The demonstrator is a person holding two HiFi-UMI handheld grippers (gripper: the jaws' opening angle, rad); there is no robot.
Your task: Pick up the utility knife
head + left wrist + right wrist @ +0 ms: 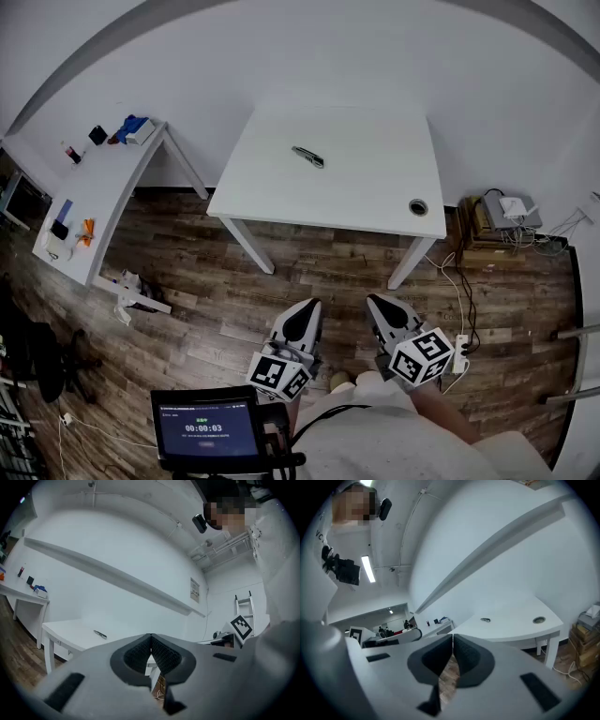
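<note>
On the white table (pixel 375 183), near its middle: utility knife (pixel 307 157), lying flat, alone. 
By the table's front right corner: round cable port (pixel 418 207). 
In front of the table, over the wood floor (pixel 309 272), well apart from the knife: left gripper (pixel 302 322), jaws closed tip to tip, nothing between them; right gripper (pixel 380 312) just beside it, jaws likewise together, empty. 
Left of the table: second white desk (pixel 103 187) bearing small items. 
Right of the table: stacked boxes (pixel 492 234).

Only legible txt: timer "00:00:03" on screen (pixel 208 429), head view bottom. Wall notice (pixel 194 588) in left gripper view too small to read.
</note>
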